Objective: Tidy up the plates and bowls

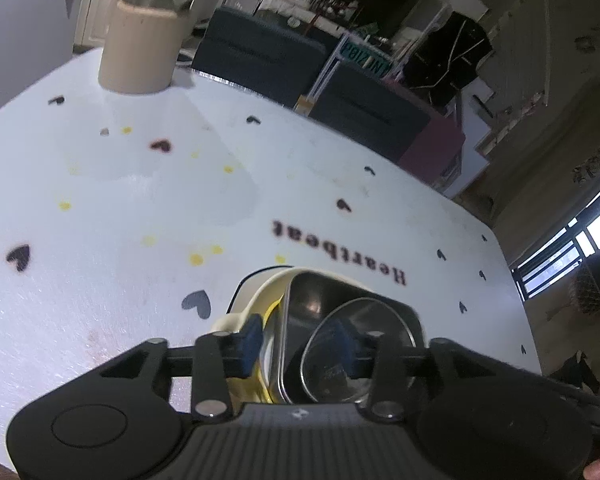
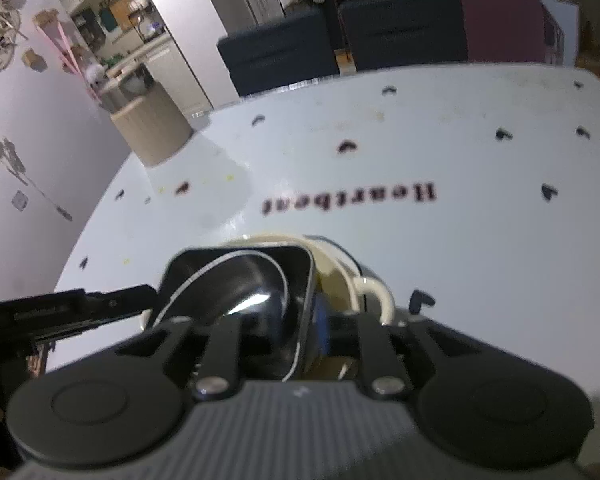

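Note:
A stack of dishes sits on the white table close in front of both grippers. It is a square steel tray with a round steel bowl inside, resting on a cream plate with a yellow edge below. My left gripper is open, its blue pads standing apart astride the stack's near rim. In the right wrist view the same tray, bowl and cream plate show. My right gripper straddles the tray's rim, open; one blue pad shows outside the rim, the other is hidden.
A beige canister with a steel lid stands at the far left of the table, also in the right wrist view as the canister. Dark chairs line the far edge. Part of the left gripper's black frame reaches in from the left.

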### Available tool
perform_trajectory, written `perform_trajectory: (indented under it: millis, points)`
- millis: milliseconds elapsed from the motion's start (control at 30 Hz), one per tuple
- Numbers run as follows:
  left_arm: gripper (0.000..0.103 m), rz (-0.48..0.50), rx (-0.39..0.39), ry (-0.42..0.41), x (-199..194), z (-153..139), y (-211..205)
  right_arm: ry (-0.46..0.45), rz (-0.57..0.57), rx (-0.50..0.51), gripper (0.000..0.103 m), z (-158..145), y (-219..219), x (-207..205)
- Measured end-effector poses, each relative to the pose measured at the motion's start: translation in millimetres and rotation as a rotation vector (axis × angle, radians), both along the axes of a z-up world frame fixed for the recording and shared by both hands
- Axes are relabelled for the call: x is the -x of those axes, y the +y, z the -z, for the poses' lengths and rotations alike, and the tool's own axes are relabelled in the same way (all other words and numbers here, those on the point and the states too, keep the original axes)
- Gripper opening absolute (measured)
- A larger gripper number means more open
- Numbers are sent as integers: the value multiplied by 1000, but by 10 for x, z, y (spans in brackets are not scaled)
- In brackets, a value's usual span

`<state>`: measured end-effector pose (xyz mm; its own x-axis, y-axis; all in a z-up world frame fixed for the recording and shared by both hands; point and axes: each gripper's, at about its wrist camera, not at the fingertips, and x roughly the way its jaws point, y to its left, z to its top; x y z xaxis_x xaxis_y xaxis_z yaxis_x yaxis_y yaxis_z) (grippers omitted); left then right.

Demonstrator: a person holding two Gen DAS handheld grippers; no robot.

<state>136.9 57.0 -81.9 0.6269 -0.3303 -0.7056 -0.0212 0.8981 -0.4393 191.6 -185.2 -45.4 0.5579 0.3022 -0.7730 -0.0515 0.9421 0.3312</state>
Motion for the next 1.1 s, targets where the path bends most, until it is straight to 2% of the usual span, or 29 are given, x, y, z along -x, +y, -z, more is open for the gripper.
perform_trajectory:
  millis: [33,67,133,167,233,333,433,500,700,933,1100]
  points:
    - [57,-2,-9,-9,30,-44,3,-23,1,11,44,-56,8,38]
    - [70,-4,-21,-21,65,-94,4,-54,4,26,48,-122,16,91]
    - [87,-10,-63,-65,168,-223,5,-115,2,56,62,-254,33,197]
    - [94,-12,-85,-88,216,-283,6,-150,2,64,65,-333,36,261]
    - [102,-12,-145,-140,349,-416,8,-202,8,64,78,-459,18,378]
    - [103,-17,-198,-197,519,-584,19,-264,50,78,94,-588,-39,576]
    - [103,-22,-267,-227,692,-698,-3,-321,95,88,103,-673,-100,802]
    - [103,-2,-292,-269,823,-727,-34,-356,118,93,103,-718,-136,981]
    - [103,22,-323,-309,1097,-624,-72,-418,148,151,103,-648,-96,1403]
    - [103,4,-360,-304,1313,-448,-60,-450,178,243,103,-447,-77,1672]
    - [103,17,-430,-328,1438,-401,-112,-454,190,243,103,-365,-82,1744]
